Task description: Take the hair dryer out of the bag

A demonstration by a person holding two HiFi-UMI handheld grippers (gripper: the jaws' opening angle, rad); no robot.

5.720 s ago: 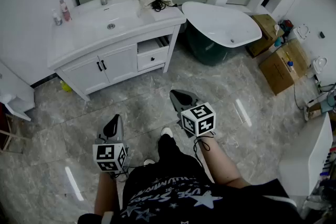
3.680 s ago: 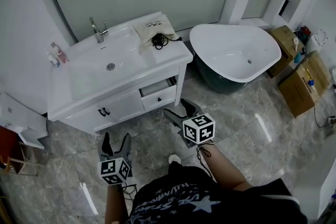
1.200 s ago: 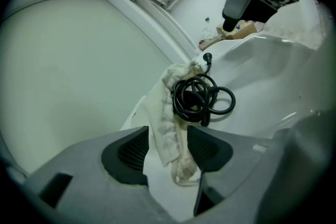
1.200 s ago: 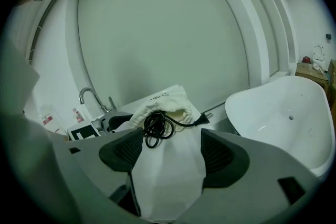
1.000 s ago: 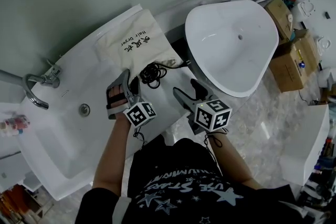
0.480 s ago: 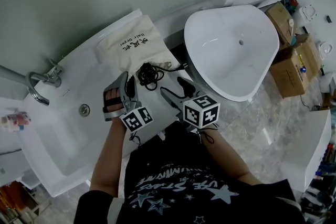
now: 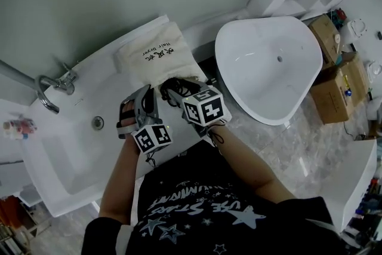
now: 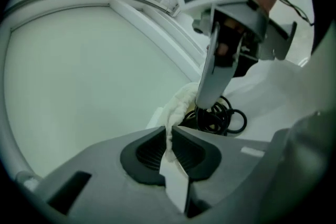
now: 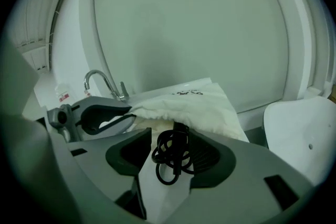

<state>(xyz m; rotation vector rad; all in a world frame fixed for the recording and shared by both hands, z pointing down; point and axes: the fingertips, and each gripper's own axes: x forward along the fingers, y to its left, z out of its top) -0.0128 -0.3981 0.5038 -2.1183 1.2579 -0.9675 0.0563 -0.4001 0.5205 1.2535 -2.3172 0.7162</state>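
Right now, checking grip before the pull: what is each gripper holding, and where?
Left gripper pinches the bag by its gathered mouth edge. Right gripper brackets the coiled cord; a clamp cannot be told.

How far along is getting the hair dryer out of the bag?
Done: left gripper pinches the cream cloth bag at its mouth. In hand: right gripper closed around the coiled black cord spilling out. Left: pulling out the hair dryer, which isn't visible yet.
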